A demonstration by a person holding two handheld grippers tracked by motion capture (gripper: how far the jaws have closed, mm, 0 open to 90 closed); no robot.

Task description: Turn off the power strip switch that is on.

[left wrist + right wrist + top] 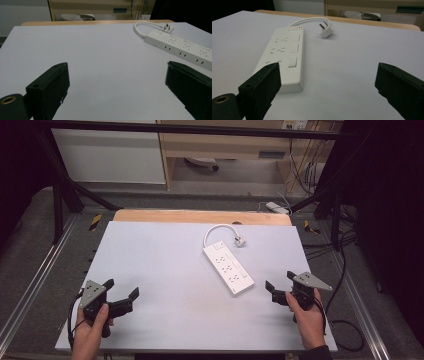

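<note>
Two hands come in from the bottom edge, cut off at the wrists. One hand holds the left gripper [121, 292] near the left front corner of the white table [165, 270]. Its jaws stand wide apart, with just bare table between them. It holds nothing and touches nothing.

Over on the other side, the right gripper [280, 281] sits near the right edge of the table. Its jaws are wide open too, and nothing is between them. In the right gripper view, one jaw covers a bit of the near end of the white power strip [284, 57], so that corner is hard to see.

Just beyond the right gripper, the power strip lies flat and slanted on the table, close by but not touched. Its short white cord [216, 229] curls round at the far end, and the plug [240, 241] lies on the table beside it.
</note>
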